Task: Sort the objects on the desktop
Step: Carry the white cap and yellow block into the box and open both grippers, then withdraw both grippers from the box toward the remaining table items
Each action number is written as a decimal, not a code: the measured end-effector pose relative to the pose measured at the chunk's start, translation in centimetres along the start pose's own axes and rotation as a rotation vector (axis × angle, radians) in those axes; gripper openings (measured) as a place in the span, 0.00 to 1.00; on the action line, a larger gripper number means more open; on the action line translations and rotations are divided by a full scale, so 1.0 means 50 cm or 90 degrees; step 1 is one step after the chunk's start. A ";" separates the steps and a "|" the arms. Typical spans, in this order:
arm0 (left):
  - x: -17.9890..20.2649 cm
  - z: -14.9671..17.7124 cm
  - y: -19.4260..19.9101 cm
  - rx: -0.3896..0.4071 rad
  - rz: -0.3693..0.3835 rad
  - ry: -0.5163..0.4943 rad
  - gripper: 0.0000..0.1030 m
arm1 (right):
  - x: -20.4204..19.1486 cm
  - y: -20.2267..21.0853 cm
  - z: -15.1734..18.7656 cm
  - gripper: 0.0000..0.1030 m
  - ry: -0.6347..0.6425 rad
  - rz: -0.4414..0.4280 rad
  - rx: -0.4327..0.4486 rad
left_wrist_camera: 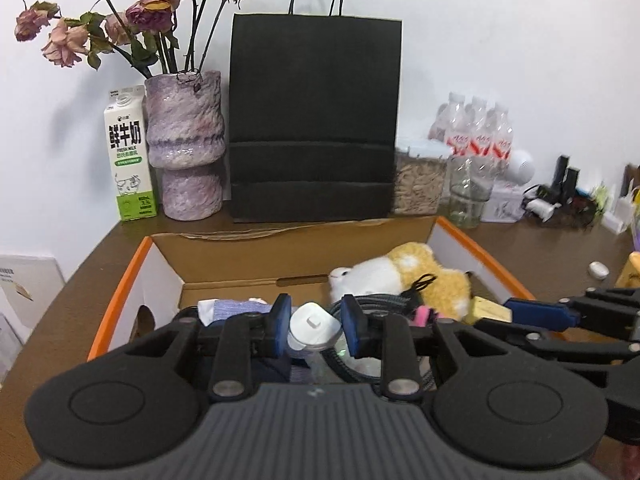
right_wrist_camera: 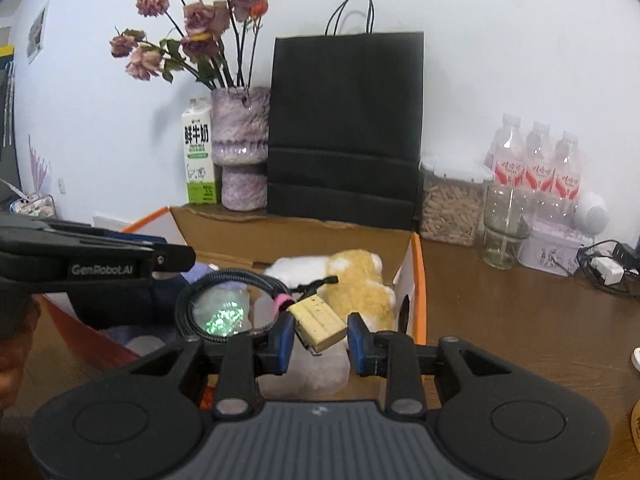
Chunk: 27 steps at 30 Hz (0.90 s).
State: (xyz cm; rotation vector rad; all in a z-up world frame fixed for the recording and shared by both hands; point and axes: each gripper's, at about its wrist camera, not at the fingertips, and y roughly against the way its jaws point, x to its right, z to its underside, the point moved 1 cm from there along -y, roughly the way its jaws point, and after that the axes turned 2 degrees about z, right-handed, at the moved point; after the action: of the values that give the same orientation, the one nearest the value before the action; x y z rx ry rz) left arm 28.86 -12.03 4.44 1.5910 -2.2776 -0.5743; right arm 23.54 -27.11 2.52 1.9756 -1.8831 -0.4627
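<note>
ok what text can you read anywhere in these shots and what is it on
"鲜牛奶" on the milk carton
"FRESH MILK", small, under it on the same carton; the finer print lower down is too small to read
"GenRobot.AI" on the side of the left claw
Red labels on the water bottles: script too blurred to read
Marks on the white tin: too blurred to read

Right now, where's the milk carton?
In both wrist views the milk carton stands upright at the back of the desk by the wall, just left of the purple vase, behind the open cardboard box's far left corner.
</note>
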 end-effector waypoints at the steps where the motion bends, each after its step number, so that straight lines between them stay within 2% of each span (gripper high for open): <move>1: 0.001 0.001 -0.003 -0.002 -0.002 -0.003 0.27 | -0.001 -0.002 0.002 0.26 0.001 -0.001 -0.002; 5: 0.004 0.006 -0.006 -0.006 -0.012 -0.009 0.27 | -0.006 -0.005 0.006 0.27 0.005 0.000 -0.004; 6: 0.004 0.007 -0.005 -0.005 -0.017 -0.010 0.29 | -0.006 -0.005 0.006 0.27 0.003 0.000 -0.004; 7: 0.005 0.007 -0.002 -0.002 -0.023 -0.012 0.35 | -0.007 -0.003 0.006 0.28 0.001 0.001 -0.002; 8: 0.005 0.007 0.003 0.003 -0.029 -0.013 0.40 | -0.006 0.000 0.006 0.38 -0.002 0.003 0.003; 9: 0.004 0.006 0.008 0.009 -0.036 -0.011 0.54 | -0.005 0.004 0.005 0.55 -0.007 0.007 0.008; 10: 0.002 0.005 0.013 0.015 -0.042 -0.008 0.66 | -0.003 0.010 0.003 0.62 -0.010 0.009 0.014; 11: 0.000 0.005 0.021 0.021 -0.051 -0.006 0.72 | -0.002 0.016 0.001 0.76 -0.012 0.011 0.024; 12: 0.000 0.003 0.026 0.025 -0.057 -0.006 0.81 | -0.002 0.023 -0.002 0.88 -0.013 0.015 0.032; 13: -0.001 0.004 0.034 0.031 -0.062 -0.006 0.90 | -0.002 0.029 -0.005 0.92 -0.014 0.017 0.039; 14: -0.001 0.003 0.041 0.036 -0.067 -0.005 0.93 | -0.002 0.035 -0.007 0.99 -0.016 0.019 0.045; 16: -0.003 0.003 0.057 0.047 -0.074 -0.002 1.00 | 0.001 0.044 -0.011 1.00 -0.025 0.017 0.049; 27: -0.023 0.005 0.124 0.058 -0.088 0.029 1.00 | -0.017 0.088 -0.018 1.00 -0.032 0.004 0.056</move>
State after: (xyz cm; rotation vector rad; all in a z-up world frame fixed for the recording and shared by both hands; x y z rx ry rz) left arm 24.04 -9.04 7.23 1.7966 -2.2027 -0.4677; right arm 20.06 -26.41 5.42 2.0322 -1.9710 -0.4385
